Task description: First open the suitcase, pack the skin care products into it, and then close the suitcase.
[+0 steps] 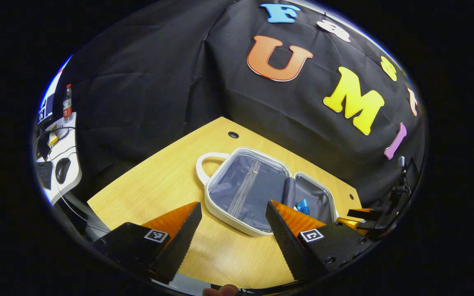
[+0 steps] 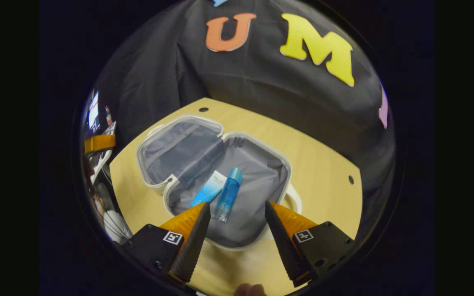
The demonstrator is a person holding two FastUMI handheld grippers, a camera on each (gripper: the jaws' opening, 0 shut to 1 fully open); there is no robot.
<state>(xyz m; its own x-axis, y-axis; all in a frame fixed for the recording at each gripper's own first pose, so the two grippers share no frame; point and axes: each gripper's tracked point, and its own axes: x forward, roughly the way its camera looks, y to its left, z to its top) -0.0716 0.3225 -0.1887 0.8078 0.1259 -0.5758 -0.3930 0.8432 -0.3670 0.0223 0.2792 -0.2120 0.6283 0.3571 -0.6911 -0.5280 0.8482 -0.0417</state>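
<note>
Left gripper view: my left gripper (image 1: pixel 233 213) hangs with fingers spread wide, nothing between them, over the table (image 1: pixel 154 181). The suitcase (image 1: pixel 261 191) lies open flat at 12 o'clock from the fingertips, lid half nearer me, handle (image 1: pixel 204 162) at its 10 o'clock. A blue bottle (image 1: pixel 303 206) peeks out of the far half, at 1 o'clock. My right gripper (image 1: pixel 368 220) sits at 3 o'clock by the table edge. A side desk at 9 o'clock carries a mouse (image 1: pixel 62 169) and a drink bottle (image 1: pixel 67 102); its label is too small to read.

Right gripper view: my right gripper (image 2: pixel 237 207) is likewise spread apart and empty, above the near rim of the suitcase (image 2: pixel 220 181). Inside the near half lie the bottle (image 2: pixel 228 200) and, touching its left side, a tube (image 2: pixel 209 192); the tube's print is illegible. The lid half lies at 11 o'clock.
</note>
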